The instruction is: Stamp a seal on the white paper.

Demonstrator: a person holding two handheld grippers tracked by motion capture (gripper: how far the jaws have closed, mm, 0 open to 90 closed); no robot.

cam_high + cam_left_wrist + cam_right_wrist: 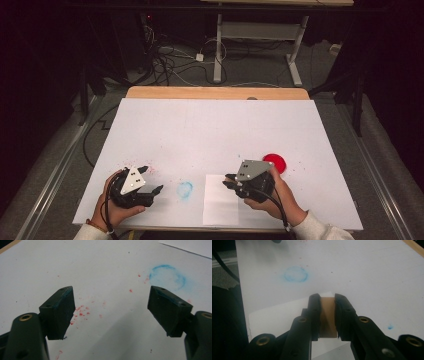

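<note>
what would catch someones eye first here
Probably the red disc on the white table, just beyond the right gripper, and the smudged blue ring between the two grippers. Next, the right gripper is shut on a small brown block above a white paper sheet, while the left gripper stands open over scattered red flecks.

I see a small brown block (327, 316), flat-faced and upright, pinched between my right gripper's (327, 315) jaws above the white paper sheet (217, 200) near the table's front edge.
</note>
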